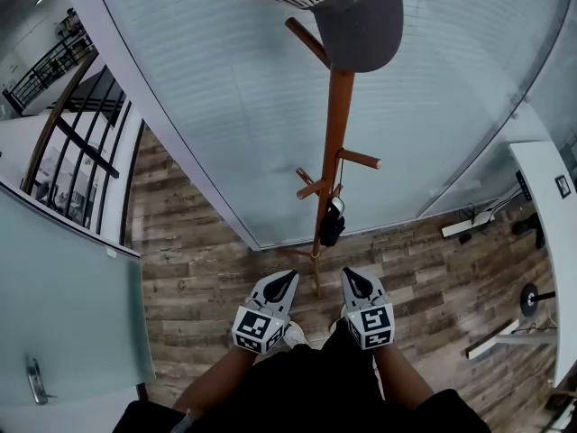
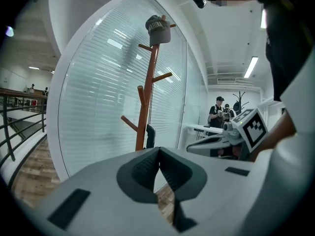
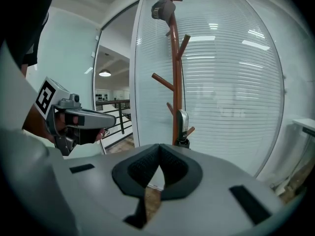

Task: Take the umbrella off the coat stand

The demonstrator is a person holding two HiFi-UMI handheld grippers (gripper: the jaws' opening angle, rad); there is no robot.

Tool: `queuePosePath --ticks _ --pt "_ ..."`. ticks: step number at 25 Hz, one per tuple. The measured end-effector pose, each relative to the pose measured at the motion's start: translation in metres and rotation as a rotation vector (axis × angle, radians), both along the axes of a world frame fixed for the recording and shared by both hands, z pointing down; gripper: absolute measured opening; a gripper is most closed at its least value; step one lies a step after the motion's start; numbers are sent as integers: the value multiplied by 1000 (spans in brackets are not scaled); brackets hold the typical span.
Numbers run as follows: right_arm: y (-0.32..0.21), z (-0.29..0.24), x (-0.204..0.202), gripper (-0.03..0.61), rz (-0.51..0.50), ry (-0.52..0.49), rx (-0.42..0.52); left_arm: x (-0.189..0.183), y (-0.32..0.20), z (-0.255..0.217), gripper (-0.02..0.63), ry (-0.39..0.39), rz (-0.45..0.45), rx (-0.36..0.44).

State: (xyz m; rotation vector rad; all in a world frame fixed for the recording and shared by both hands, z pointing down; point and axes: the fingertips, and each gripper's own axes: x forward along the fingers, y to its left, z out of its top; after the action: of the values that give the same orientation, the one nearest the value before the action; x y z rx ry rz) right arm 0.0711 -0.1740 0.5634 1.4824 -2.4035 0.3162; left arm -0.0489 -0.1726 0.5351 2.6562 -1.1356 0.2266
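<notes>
A wooden coat stand rises in front of a glass wall, with a dark cap on its top. A short black folded umbrella hangs from a low peg, close to the pole. My left gripper and right gripper are side by side just short of the stand's foot, both shut and empty. In the left gripper view the umbrella hangs ahead, beyond the jaws, with the right gripper off to the side. The right gripper view shows the umbrella well above and beyond the closed jaws.
A curved glass wall with blinds stands right behind the stand. A white desk with cables and legs is at the right, a railing and a glass door at the left. Two people stand far off.
</notes>
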Motion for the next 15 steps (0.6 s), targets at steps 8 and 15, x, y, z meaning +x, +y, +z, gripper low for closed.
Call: queuePosePath --ticks 8,15 --pt "-23 18 1 8 2 6 -15 -24 -26 16 12 -61 -93 -2" --pt "-42 24 7 8 40 6 20 -19 -42 34 12 -57 -134 -22"
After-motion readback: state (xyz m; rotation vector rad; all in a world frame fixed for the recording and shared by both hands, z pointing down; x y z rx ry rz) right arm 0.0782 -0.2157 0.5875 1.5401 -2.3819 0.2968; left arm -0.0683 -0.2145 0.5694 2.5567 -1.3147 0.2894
